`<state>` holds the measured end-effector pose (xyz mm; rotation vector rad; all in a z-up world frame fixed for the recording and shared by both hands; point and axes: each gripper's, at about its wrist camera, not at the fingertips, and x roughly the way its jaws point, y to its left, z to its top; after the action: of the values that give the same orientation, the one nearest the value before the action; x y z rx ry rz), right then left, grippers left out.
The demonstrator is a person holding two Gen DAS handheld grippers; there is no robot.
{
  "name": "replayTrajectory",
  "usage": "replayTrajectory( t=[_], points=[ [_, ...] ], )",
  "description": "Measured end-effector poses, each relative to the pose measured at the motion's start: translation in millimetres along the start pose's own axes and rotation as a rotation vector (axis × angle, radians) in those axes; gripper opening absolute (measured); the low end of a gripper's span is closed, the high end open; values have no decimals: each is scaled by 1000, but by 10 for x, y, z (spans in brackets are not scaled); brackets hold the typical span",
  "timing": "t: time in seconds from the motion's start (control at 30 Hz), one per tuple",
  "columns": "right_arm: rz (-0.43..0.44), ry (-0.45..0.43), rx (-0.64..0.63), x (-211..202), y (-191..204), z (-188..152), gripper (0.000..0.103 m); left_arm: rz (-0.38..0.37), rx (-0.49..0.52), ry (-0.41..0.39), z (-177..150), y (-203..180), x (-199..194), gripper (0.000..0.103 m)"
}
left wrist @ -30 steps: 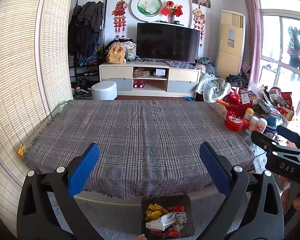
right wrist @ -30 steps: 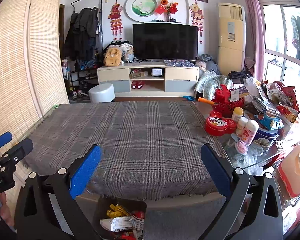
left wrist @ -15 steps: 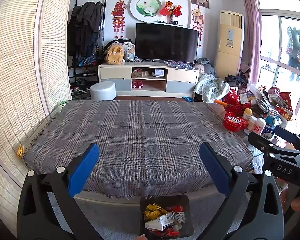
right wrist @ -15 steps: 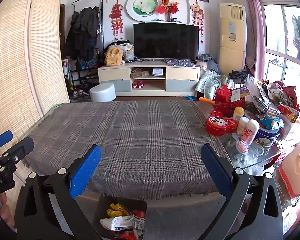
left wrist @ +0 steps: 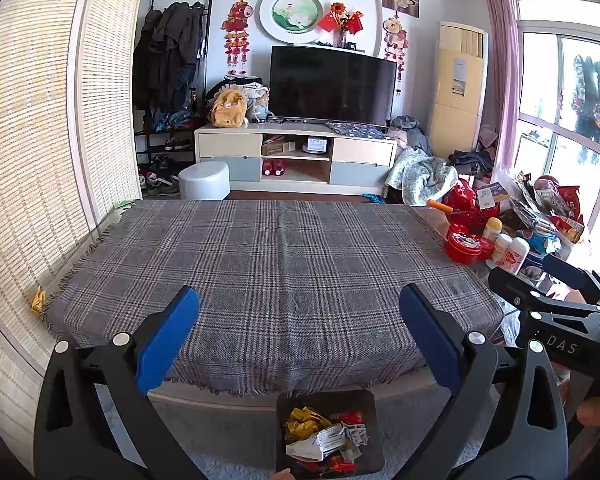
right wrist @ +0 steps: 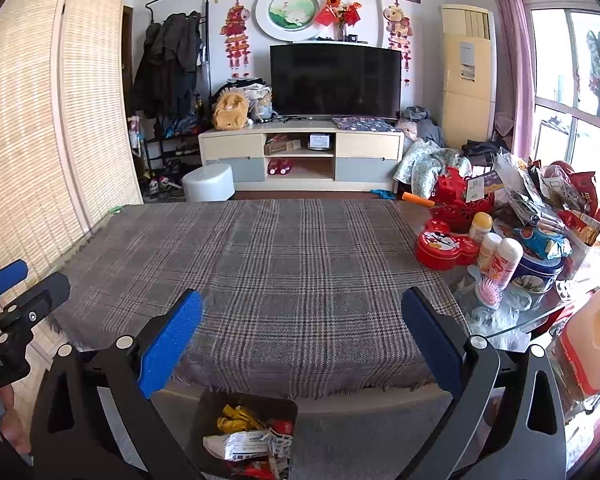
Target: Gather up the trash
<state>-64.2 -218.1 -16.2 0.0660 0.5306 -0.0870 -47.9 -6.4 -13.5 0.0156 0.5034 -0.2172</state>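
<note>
A dark trash bin (left wrist: 366, 402) stands on the floor below the table's near edge, holding yellow, white and red wrappers; it also shows in the right wrist view (right wrist: 208, 412). My left gripper (left wrist: 300, 332) is open and empty, held above the near edge of the plaid tablecloth (left wrist: 276, 264). My right gripper (right wrist: 302, 334) is open and empty too, at the same height to the right. A small yellow scrap (left wrist: 38, 300) lies on the table's left edge beyond the cloth.
Snack bags, bottles and a red tin (right wrist: 440, 246) crowd the table's right end. A plastic jug (right wrist: 596, 340) stands at the far right. A bamboo screen (left wrist: 28, 160) lines the left. A TV cabinet (left wrist: 296, 156) and white stool (left wrist: 204, 180) stand behind.
Both grippers have drifted back and slightly up from the table; the view shifts a little. Both stay open and empty.
</note>
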Motion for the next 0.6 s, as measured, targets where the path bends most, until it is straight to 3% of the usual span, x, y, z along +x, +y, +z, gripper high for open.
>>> replayTrajectory(
  t=[0.6],
  points=[
    [8,-2,9,-19,-5,-14,100,-1,-6,5,34,-54,-18,95]
  ],
)
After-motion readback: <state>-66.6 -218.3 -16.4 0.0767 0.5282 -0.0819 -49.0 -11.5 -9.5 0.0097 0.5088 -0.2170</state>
